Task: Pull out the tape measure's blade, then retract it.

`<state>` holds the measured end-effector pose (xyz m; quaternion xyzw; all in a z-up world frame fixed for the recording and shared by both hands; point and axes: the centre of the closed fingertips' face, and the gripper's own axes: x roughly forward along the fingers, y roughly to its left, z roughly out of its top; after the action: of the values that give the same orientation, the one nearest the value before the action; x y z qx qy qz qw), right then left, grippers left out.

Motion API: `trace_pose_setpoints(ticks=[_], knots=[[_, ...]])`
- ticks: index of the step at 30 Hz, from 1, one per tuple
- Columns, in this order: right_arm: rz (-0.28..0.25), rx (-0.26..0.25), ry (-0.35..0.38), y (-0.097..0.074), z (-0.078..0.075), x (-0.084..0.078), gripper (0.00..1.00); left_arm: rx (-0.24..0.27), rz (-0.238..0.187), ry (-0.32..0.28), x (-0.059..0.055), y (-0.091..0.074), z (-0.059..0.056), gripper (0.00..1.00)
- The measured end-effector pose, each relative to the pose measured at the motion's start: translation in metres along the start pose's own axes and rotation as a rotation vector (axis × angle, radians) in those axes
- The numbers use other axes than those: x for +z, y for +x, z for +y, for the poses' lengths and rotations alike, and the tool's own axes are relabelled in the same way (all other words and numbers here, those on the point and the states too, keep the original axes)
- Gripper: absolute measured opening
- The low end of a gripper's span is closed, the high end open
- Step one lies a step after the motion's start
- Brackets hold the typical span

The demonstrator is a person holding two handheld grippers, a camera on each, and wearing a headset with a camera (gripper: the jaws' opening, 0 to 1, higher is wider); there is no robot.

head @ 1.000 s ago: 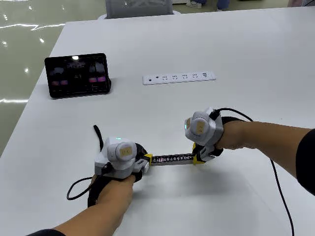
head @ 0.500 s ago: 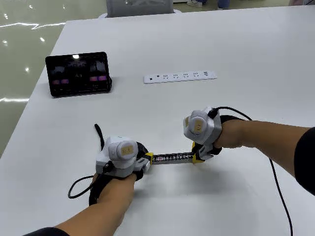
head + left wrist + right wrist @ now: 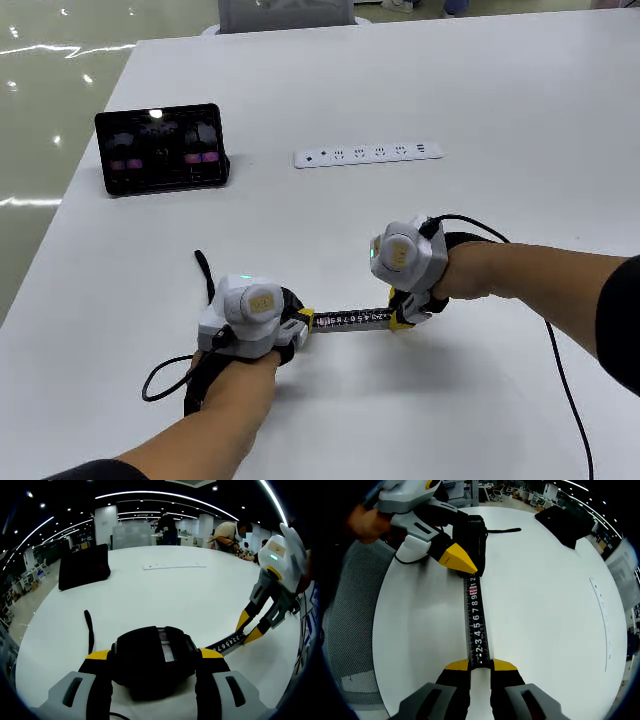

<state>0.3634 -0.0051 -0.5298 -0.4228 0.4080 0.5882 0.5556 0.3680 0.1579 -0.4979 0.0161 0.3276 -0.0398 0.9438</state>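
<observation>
At far left on the white table (image 3: 500,100) stood a dark tablet (image 3: 160,148). L gripper (image 3: 292,328) was clamped round the black tape measure (image 3: 152,657), low on the table nr the front edge. Its blade (image 3: 350,320) ran out a short way rightward to the R gripper (image 3: 398,318), jaws pinched tight on the blade's tip.

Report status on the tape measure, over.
Left gripper shut on tape measure case. Right gripper shut on blade, partly out. Tablet, power strip well away.
</observation>
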Motion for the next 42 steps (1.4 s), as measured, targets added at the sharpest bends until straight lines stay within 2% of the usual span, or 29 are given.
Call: trace_pose_setpoints(ticks=[13, 16, 19, 22, 42], knots=[[-0.007, -0.004, 0.002, 0.002, 0.000, 0.005, 0.11, 0.000, 0.001, -0.001, 0.000, 0.000, 0.000, 0.62], [-0.011, -0.007, 0.022, 0.002, 0.000, 0.006, 0.11, -0.001, -0.002, -0.004, 0.000, 0.000, 0.000, 0.62], [-0.015, -0.010, -0.013, 0.003, 0.001, 0.008, 0.10, -0.003, 0.000, -0.004, 0.000, 0.000, 0.000, 0.62], [-0.024, -0.014, 0.011, 0.004, 0.001, 0.011, 0.10, -0.005, -0.002, -0.003, 0.000, -0.001, 0.001, 0.62], [-0.035, -0.016, 0.031, 0.006, 0.001, 0.019, 0.10, -0.007, 0.003, -0.021, 0.000, 0.000, 0.003, 0.61]])
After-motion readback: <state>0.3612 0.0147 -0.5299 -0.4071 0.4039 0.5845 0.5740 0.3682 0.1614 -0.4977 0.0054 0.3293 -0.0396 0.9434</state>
